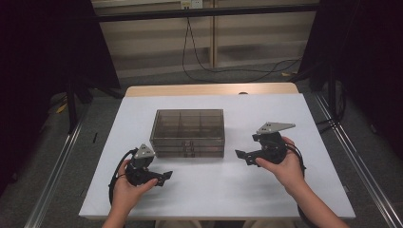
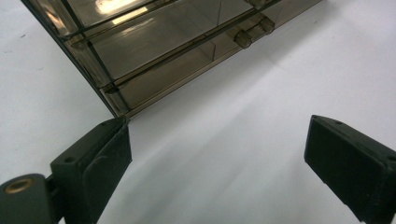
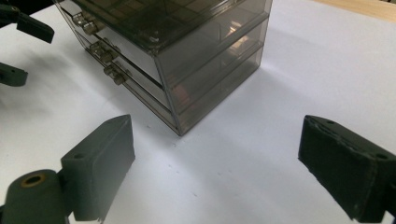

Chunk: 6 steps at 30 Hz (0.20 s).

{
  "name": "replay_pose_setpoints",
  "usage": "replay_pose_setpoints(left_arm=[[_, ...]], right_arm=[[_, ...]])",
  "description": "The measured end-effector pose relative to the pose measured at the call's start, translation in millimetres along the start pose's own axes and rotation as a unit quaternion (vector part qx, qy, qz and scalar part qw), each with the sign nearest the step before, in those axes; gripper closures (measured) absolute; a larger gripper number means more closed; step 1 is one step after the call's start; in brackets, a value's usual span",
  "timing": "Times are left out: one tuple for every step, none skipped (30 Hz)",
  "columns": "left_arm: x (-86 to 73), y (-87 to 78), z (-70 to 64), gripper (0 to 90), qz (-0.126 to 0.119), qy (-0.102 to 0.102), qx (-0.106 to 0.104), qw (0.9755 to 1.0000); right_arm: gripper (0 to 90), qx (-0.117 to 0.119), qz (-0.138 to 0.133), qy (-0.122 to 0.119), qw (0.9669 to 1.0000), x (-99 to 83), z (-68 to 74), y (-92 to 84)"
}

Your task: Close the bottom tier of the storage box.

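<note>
Both grippers flank the smoked plastic drawer box, which sits mid-table on the white table top with its small latches facing the person; this looks like the approach, before any contact. The left gripper and right gripper lie level, pointing inward, jaws spread wide and empty. Next, one must likely steady a near corner while the other takes a drawer pull.

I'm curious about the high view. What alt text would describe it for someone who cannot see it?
A smoky see-through plastic box with small drawers sits in the middle of a white table. A person's hands hold a black left gripper and right gripper on either side of it, fingers open and pointing inward, touching nothing.
</note>
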State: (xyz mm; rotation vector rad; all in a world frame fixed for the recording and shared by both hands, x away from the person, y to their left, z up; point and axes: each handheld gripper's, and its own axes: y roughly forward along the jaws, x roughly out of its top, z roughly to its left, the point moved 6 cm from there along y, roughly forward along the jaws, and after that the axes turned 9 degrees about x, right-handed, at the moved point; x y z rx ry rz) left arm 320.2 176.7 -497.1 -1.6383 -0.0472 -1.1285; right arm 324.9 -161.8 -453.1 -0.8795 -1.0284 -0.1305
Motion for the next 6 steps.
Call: replay_pose_setpoints(left_arm=[[-0.4, 0.0, -0.2, 6.4, 0.001, 0.000, 0.000, 1.0000], [-0.4, 0.0, -0.2, 6.5, 0.001, 0.000, 0.000, 1.0000], [-1.0, 0.2, 0.1, 6.4, 0.002, 0.002, -0.001, 1.0000], [-1.4, 0.4, 0.4, 6.4, 0.002, 0.001, -0.002, 1.0000], [-1.4, 0.4, 0.4, 6.4, 0.002, 0.001, -0.002, 1.0000], [-1.4, 0.7, 0.3, 6.4, 0.000, 0.000, -0.001, 1.0000]], right_arm=[[9.9, 0.000, 0.000, 0.001, 1.0000, -2.7, -0.2, -0.1], [9.9, 0.000, 0.000, 0.001, 1.0000, -2.7, -0.2, -0.1], [9.8, 0.003, -0.004, 0.005, 1.0000, -5.6, -0.4, -0.2], [9.7, 0.004, -0.004, 0.007, 1.0000, -6.6, -0.3, 0.0], [9.7, 0.004, -0.005, 0.007, 1.0000, -7.7, -0.4, 0.0], [9.7, 0.004, -0.005, 0.007, 1.0000, -7.7, -0.4, 0.0]])
